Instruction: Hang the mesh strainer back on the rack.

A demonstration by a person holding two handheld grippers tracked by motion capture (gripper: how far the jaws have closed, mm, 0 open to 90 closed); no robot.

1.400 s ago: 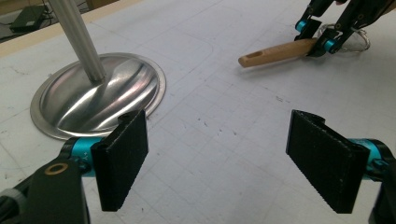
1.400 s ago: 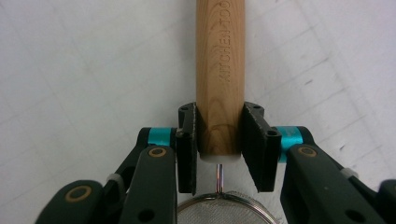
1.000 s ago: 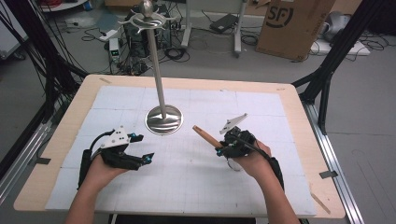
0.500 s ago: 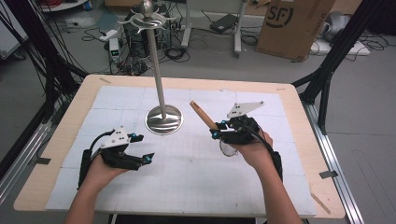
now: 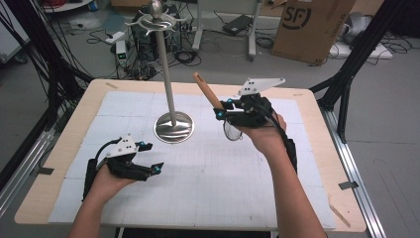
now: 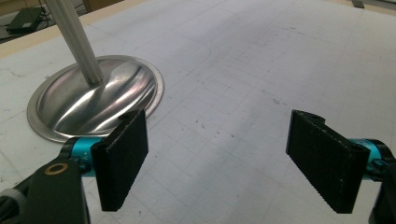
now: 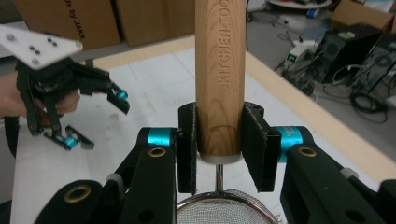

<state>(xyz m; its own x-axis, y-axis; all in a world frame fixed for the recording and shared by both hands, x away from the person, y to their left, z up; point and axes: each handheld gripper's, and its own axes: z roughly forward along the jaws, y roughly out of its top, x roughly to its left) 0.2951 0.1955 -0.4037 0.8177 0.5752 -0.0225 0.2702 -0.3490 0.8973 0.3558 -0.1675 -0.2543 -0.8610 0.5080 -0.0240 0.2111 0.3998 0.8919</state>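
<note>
Right gripper is clamped on the wooden handle of a small mesh strainer, held up off the table. In the right gripper view both pads press the lower end of the handle, just above the metal ferrule; embossed lettering runs along the wood. The strainer's wire-mesh bowl hangs below the jaws, rim partly cut off at the frame bottom. In the high view the handle tilts up and away toward the stand's pole, free end near it but apart.

Left gripper sits low over the white gridded mat, near the left front of the table. Jaws stand wide apart, nothing between them; the left gripper view shows bare mat between the two black pads.

Metal stand: round polished base on the mat, just beyond the left gripper, thin upright pole, curved hook arms at the top. Strainer and stand not touching.
</note>
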